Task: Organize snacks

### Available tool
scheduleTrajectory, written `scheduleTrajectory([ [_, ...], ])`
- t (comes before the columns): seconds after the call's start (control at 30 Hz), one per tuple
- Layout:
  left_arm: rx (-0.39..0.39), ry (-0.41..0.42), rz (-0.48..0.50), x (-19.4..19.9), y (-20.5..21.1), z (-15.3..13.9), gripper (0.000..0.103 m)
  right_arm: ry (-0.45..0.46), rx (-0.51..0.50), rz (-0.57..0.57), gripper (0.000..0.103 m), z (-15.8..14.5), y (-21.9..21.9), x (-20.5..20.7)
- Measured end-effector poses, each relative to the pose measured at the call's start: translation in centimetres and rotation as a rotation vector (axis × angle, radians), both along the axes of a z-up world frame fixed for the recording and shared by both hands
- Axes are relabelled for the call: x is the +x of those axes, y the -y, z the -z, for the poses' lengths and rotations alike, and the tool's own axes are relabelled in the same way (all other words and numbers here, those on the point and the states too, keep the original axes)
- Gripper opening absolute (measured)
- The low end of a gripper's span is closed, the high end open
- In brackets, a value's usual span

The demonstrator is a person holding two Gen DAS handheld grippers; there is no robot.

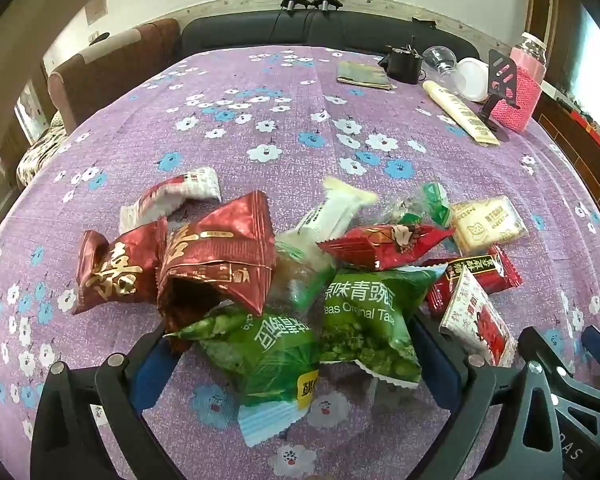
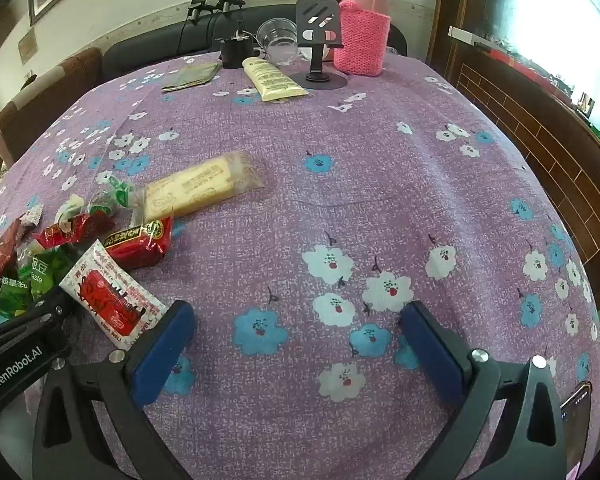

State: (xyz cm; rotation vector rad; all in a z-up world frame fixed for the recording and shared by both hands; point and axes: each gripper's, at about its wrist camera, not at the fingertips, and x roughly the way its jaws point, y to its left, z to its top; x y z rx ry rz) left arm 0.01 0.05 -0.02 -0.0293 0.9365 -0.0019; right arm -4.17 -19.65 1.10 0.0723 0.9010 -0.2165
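A heap of snack packets lies on the purple flowered tablecloth (image 1: 260, 128). In the left wrist view my left gripper (image 1: 296, 344) is open, its jaws on either side of two green pea packets (image 1: 272, 348) (image 1: 364, 320). Behind them lie two dark red packets (image 1: 216, 256) (image 1: 112, 272), a red candy packet (image 1: 388, 244), a white bar (image 1: 336, 212), a cream biscuit packet (image 1: 488, 224) and a white-and-red sachet (image 1: 480, 316). My right gripper (image 2: 296, 332) is open and empty over bare cloth, right of the heap; the sachet (image 2: 112, 296) lies by its left finger (image 2: 160, 352).
At the far edge stand a pink knit-covered flask (image 2: 364, 36), a black phone stand (image 2: 320, 40), a cream tube (image 2: 272, 80), a clear cup (image 2: 278, 40), a black box (image 2: 234, 50) and a flat green packet (image 2: 192, 76). A dark sofa (image 1: 260, 32) lies beyond. A phone (image 2: 576, 416) shows at lower right.
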Motion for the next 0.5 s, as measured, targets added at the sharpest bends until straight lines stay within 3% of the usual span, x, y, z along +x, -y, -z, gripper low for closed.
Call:
scheduleTrajectory([
  [0.5, 0.015, 0.004, 0.017, -0.17, 0.09, 0.05, 0.103, -0.002, 0.001, 0.000, 0.103, 0.00, -0.01, 0.01],
])
